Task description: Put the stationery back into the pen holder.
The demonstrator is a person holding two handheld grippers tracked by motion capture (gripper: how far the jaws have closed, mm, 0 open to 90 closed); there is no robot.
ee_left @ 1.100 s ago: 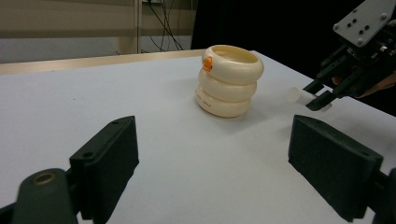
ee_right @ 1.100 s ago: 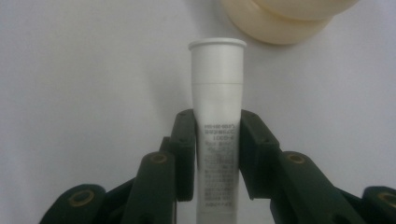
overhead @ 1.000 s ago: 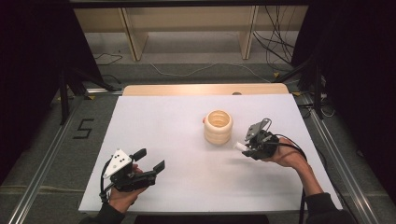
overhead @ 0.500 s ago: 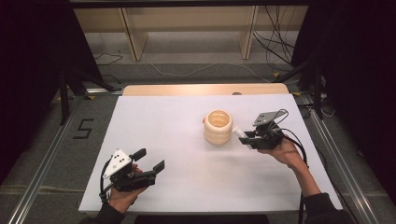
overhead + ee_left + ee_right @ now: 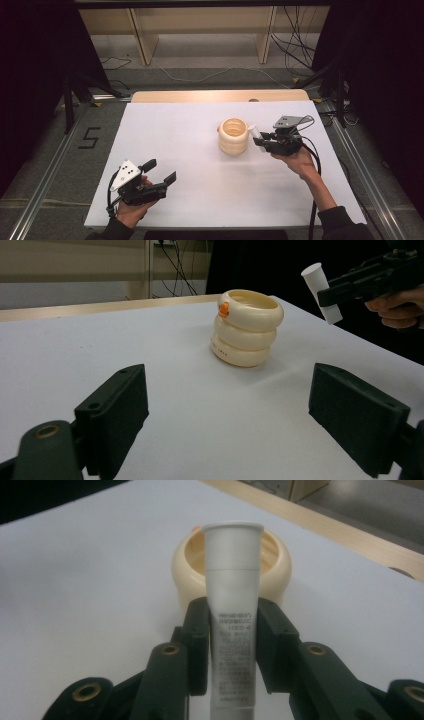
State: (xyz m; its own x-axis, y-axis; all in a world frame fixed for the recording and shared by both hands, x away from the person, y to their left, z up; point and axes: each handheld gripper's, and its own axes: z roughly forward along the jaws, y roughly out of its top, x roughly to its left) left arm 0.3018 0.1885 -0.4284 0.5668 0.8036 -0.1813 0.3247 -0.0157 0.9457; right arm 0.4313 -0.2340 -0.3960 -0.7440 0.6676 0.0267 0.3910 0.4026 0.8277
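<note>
White tube [image 5: 233,615]: likely light and slightly squeezable, best pinched mid-body. Held above the desk [image 5: 200,125] toward its right edge, just beside the cream ringed cup [image 5: 233,136], cap-end tilted toward the cup. Right tongs [image 5: 261,140] clamped on it; left tongs [image 5: 160,171] wide apart, empty.

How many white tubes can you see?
1. The white tube is clamped in the right gripper, held in the air beside the cream ringed cup. Another could hide inside the cup.
</note>
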